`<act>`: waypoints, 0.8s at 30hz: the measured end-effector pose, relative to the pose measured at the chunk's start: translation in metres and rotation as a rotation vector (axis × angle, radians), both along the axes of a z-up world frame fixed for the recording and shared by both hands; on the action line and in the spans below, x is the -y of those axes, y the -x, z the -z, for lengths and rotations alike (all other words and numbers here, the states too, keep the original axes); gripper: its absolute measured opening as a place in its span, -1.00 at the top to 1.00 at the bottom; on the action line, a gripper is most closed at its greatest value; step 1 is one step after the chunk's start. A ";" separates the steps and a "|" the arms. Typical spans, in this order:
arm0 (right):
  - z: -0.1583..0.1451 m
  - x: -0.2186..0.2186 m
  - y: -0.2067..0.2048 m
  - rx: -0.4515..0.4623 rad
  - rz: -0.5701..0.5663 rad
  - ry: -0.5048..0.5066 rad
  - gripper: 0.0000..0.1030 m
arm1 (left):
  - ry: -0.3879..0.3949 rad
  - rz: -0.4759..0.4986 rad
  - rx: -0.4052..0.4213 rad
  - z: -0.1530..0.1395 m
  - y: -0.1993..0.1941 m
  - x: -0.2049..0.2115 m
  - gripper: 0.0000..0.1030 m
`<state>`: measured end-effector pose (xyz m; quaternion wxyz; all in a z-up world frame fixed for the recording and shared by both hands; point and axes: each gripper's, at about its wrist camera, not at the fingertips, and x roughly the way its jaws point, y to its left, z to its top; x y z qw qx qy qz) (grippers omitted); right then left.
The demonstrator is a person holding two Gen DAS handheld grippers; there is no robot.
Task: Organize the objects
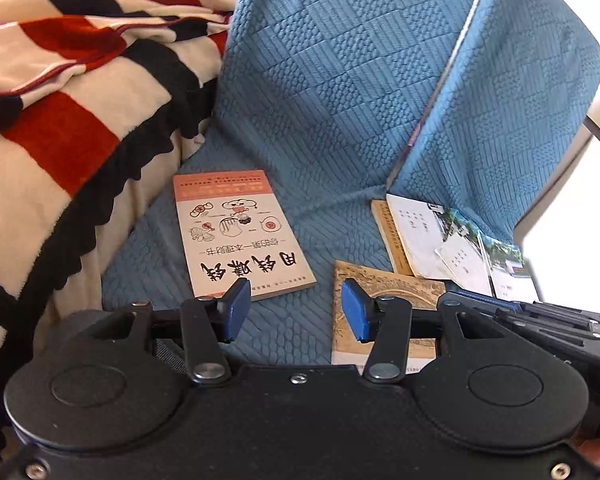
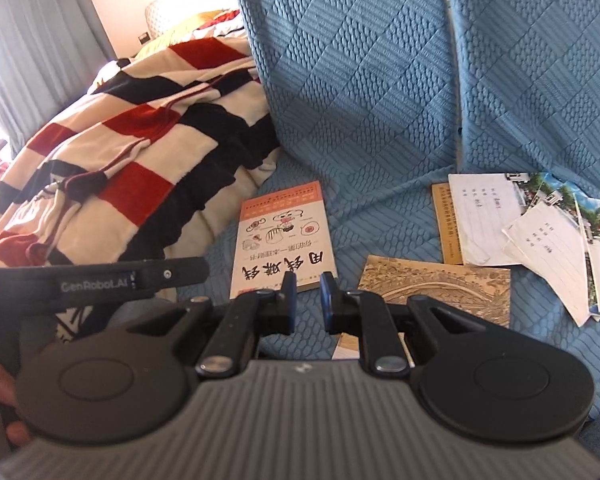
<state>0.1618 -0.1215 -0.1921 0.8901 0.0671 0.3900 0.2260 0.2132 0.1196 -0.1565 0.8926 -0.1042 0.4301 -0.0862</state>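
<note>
The left gripper (image 1: 296, 312) hangs over the blue sofa seat (image 1: 284, 332) with its jaws well apart and nothing between them; the right gripper (image 2: 309, 304) hovers close by with only a narrow gap between its blue pads (image 2: 327, 300), also empty. The white book with the orange band (image 1: 240, 232) lies flat on the seat, its long axis running away from the grippers toward the backrest (image 1: 340, 60), its orange top edge at the far end and its large black title upside down at the near end. Just to its right lies a tan book with an engraved picture (image 2: 440, 292), and beyond that a loose overlapping heap of a yellow booklet (image 2: 440, 216), white sheets (image 2: 484, 216) and photo cards (image 2: 596, 216). A red, black and cream striped blanket (image 1: 68, 92) crowds the seat on the left, its dark scalloped edge near the white book without covering it.
</note>
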 end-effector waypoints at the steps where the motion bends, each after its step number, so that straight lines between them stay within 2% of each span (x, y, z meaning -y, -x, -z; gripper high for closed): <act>1: 0.002 -0.002 -0.003 -0.006 0.001 0.005 0.68 | 0.000 -0.004 -0.006 0.003 -0.003 -0.002 0.06; 5: 0.011 -0.008 -0.020 -0.033 0.007 0.018 0.65 | 0.036 -0.015 -0.034 0.019 -0.017 -0.011 -0.05; 8: 0.020 -0.013 -0.035 -0.058 0.021 0.023 0.31 | 0.043 -0.022 -0.057 0.032 -0.031 -0.017 -0.17; 12: 0.035 -0.018 -0.058 -0.093 0.036 0.025 0.00 | 0.056 -0.037 -0.096 0.053 -0.054 -0.024 -0.33; 14: 0.043 -0.020 -0.070 -0.116 0.039 0.013 0.00 | 0.062 -0.045 -0.114 0.065 -0.066 -0.027 -0.51; 19: 0.072 -0.028 -0.101 -0.181 0.034 -0.017 0.00 | 0.064 -0.072 -0.193 0.097 -0.098 -0.037 -0.50; 24: 0.099 -0.041 -0.128 -0.224 0.018 -0.024 0.00 | 0.048 -0.083 -0.221 0.117 -0.119 -0.040 -0.50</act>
